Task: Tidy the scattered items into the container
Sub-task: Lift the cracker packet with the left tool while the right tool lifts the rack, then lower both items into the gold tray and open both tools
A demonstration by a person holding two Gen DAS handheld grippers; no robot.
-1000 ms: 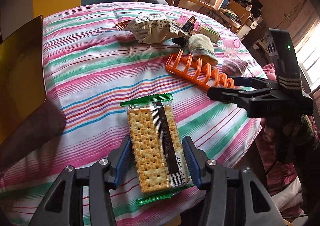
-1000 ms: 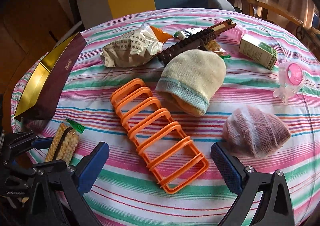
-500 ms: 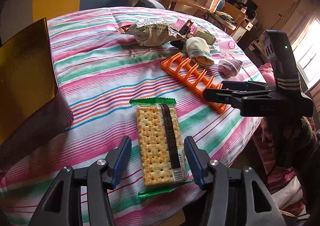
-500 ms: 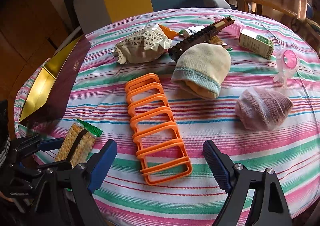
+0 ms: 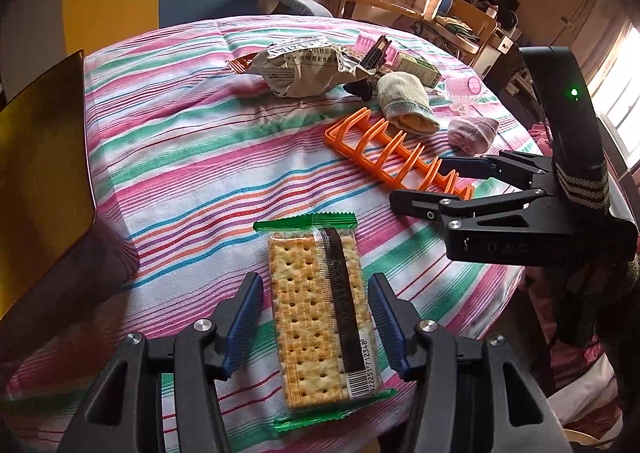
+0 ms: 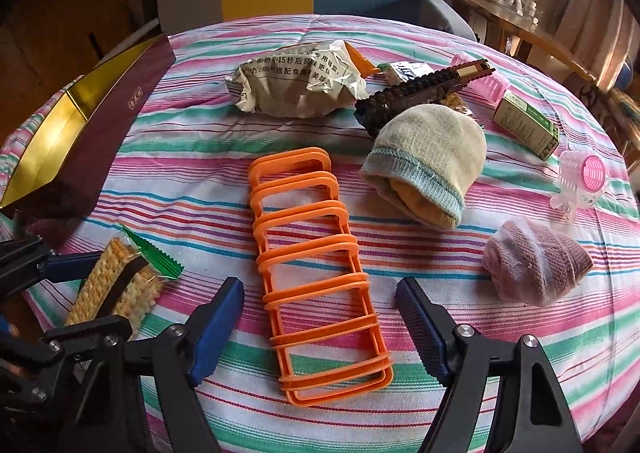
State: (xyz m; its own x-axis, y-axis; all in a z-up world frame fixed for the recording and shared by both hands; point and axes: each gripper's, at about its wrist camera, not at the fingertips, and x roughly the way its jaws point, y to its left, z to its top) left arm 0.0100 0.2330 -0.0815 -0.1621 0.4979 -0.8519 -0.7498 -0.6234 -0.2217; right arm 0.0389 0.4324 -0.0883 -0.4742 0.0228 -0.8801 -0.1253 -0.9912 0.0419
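A cracker pack (image 5: 320, 317) in clear wrap with green ends lies on the striped cloth, between the open fingers of my left gripper (image 5: 316, 307); the pads stand apart from it. It also shows in the right wrist view (image 6: 116, 285). My right gripper (image 6: 320, 317) is open over the near end of an orange plastic rack (image 6: 316, 273), also visible in the left wrist view (image 5: 396, 157). The container is a maroon box with a gold inside (image 6: 60, 137), at the table's left edge (image 5: 36, 165).
Farther back lie a crumpled snack bag (image 6: 296, 81), a dark brick-built toy (image 6: 424, 93), a cream knit hat (image 6: 428, 157), a pink knit hat (image 6: 536, 261), a green carton (image 6: 524, 125) and pink hair rollers (image 6: 584, 177). A chair stands behind the round table.
My left gripper has drawn back and its jaws have opened off the cracker pack, which rests on the cloth. My right gripper has moved in over the orange rack.
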